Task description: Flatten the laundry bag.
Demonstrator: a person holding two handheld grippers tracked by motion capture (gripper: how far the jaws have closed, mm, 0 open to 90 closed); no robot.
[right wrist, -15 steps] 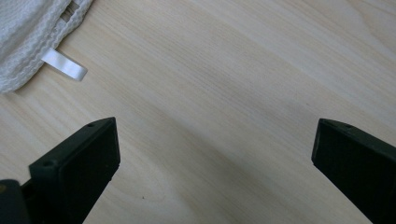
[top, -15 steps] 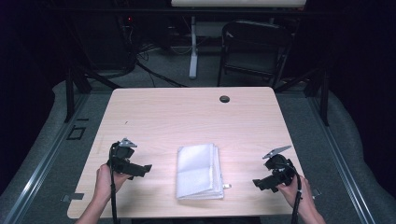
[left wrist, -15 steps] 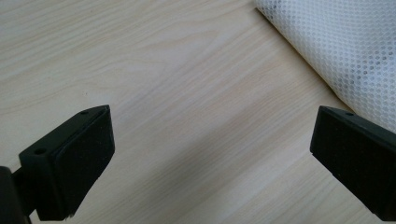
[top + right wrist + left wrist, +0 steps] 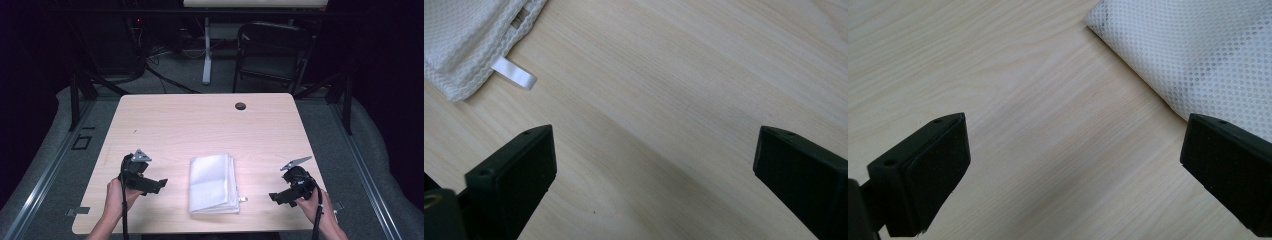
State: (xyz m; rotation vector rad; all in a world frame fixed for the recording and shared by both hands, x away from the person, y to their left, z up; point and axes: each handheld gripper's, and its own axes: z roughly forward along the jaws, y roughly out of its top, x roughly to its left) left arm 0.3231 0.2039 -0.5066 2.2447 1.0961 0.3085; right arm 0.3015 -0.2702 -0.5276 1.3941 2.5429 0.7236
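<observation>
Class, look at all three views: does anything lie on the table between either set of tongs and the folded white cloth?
Nothing visible does. Bare wooden table separates the open left tongs and open right tongs from the folded white cloth.

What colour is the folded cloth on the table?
White, with a fine dotted mesh weave; the folded cloth shows best in the left gripper view.

Jaws: my two black jaws stand wide apart, one at lower left, one at lower right, nothing between them.
Left gripper (image 4: 1068, 170): mine, empty, over bare wood.
Table (image 4: 1013, 100): pale wood grain, lying under and ahead of my jaws.
Cloth (image 4: 1193, 50): white mesh, folded, ahead and to the right; its near edge runs down behind my right jaw.
Contact: I cannot tell whether that jaw touches it.
</observation>
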